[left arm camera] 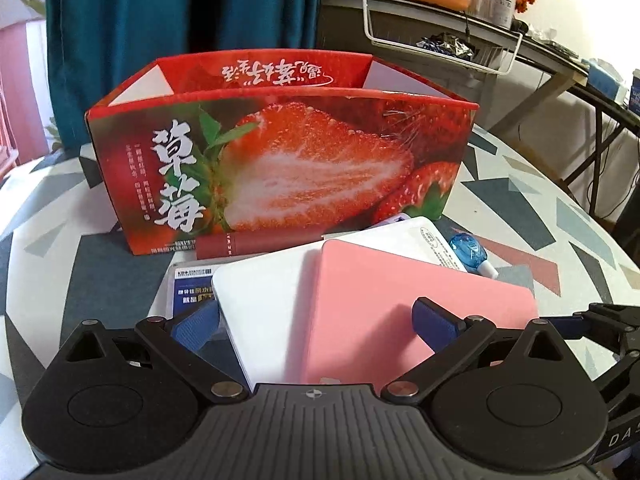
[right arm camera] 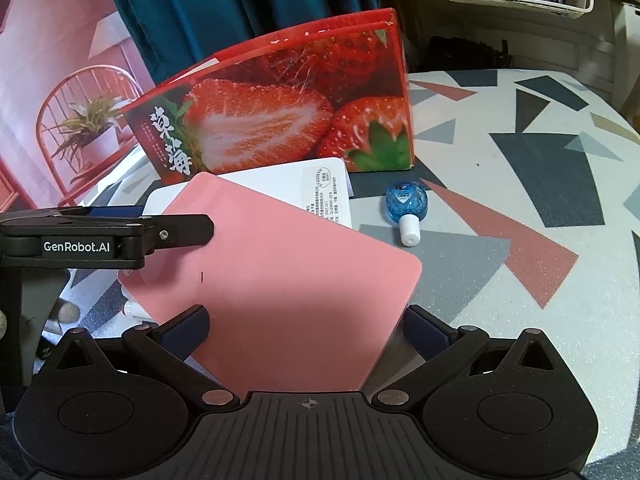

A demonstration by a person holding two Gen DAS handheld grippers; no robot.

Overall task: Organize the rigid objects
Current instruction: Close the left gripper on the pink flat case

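Both my grippers are spread open: left gripper [left arm camera: 316,320] straddles the overlap of a white flat rigid slab [left arm camera: 264,312] and the pink flat rigid slab [right arm camera: 280,280], while my right gripper [right arm camera: 306,328] has the pink slab lying between its fingers, not clamped. Pink slab's long axis runs forward toward the red strawberry-print cardboard box [left arm camera: 280,168], open-topped, straight ahead. Left gripper's side reads "GenRobot.AI"; box lettering is Chinese.

Your two wrist cameras, low and close over the tabletop [left arm camera: 520,208]
Both face the strawberry box [left arm camera: 280,160] and share the pink board [right arm camera: 288,280].
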